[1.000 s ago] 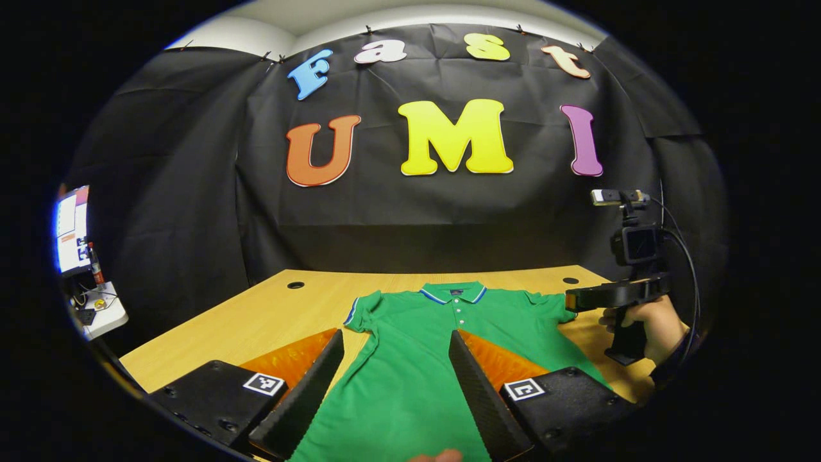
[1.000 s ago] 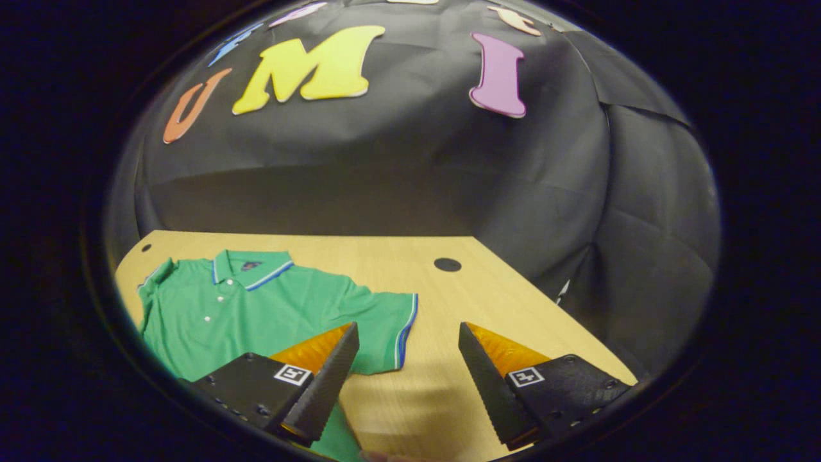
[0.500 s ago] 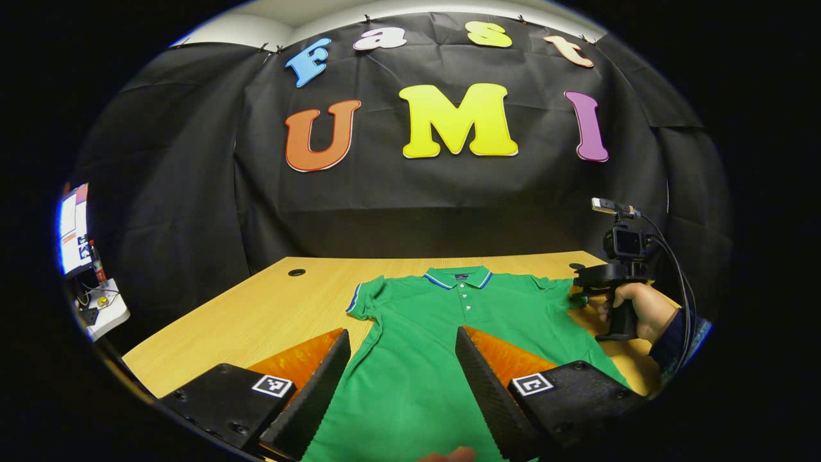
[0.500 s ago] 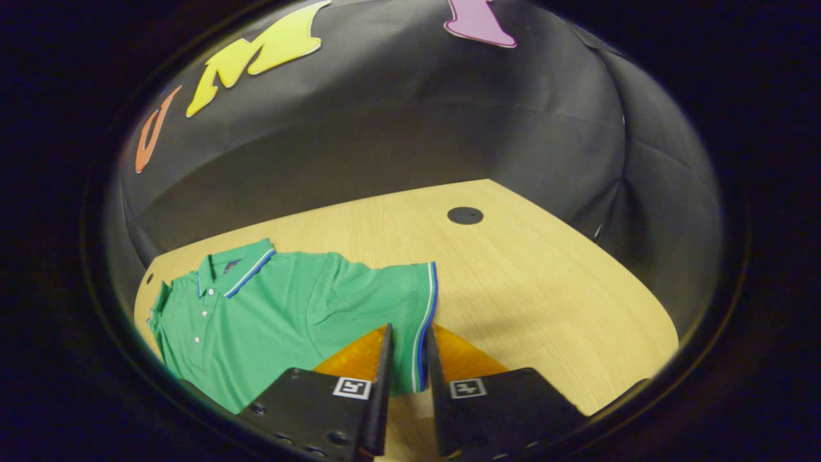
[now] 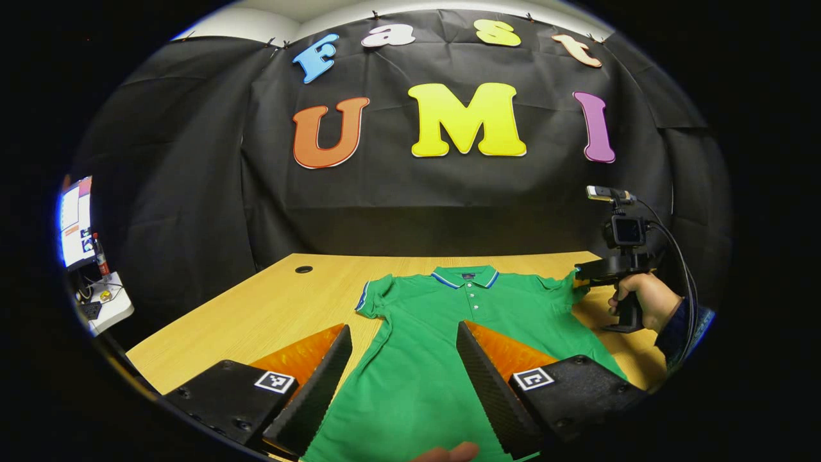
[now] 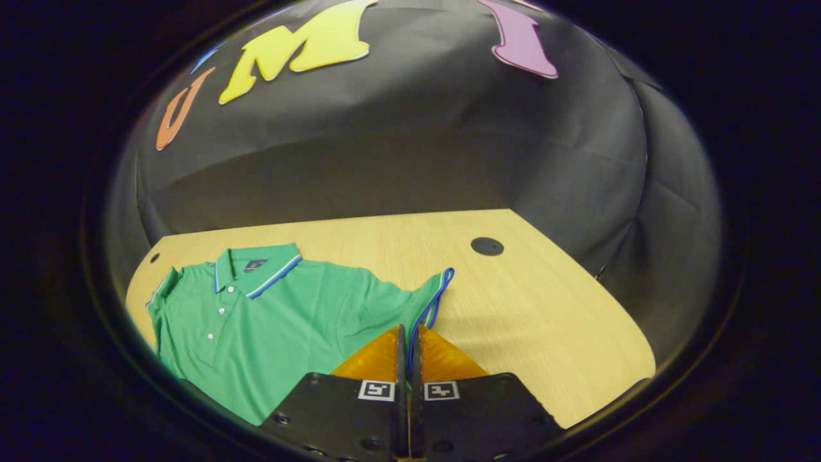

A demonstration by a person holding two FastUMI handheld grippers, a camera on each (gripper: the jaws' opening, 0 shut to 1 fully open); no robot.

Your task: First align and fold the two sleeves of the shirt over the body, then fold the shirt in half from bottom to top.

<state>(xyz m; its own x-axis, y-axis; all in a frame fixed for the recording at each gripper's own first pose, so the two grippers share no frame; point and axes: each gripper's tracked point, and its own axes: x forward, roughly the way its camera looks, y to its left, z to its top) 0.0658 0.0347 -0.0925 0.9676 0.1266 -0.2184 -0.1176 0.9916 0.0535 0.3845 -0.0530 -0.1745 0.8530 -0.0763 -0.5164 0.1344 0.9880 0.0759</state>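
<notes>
A green polo shirt [image 5: 449,333] with a blue-striped collar lies flat, front up, on the wooden table [image 5: 256,321]. In the left gripper view my left gripper [image 5: 404,359] hangs open above the shirt's lower body, touching nothing. In the same view the right gripper [image 5: 580,277], held by a hand [image 5: 644,301], sits at the shirt's right sleeve. In the right gripper view my right gripper [image 6: 407,343] is shut on that sleeve's [image 6: 430,298] blue-edged cuff, which is lifted off the table and bunched. The shirt's other sleeve [image 5: 372,301] lies flat.
The table has round cable holes at the back left [image 5: 304,269] and near the right sleeve [image 6: 487,246]. A lit screen and small items [image 5: 80,224] stand off the table's left side. Bare wood lies right of the shirt [image 6: 545,321].
My right gripper closed on the right sleeve cuff and lifted it, so the cuff now bunches upward. The left gripper stayed open and hardly moved.
</notes>
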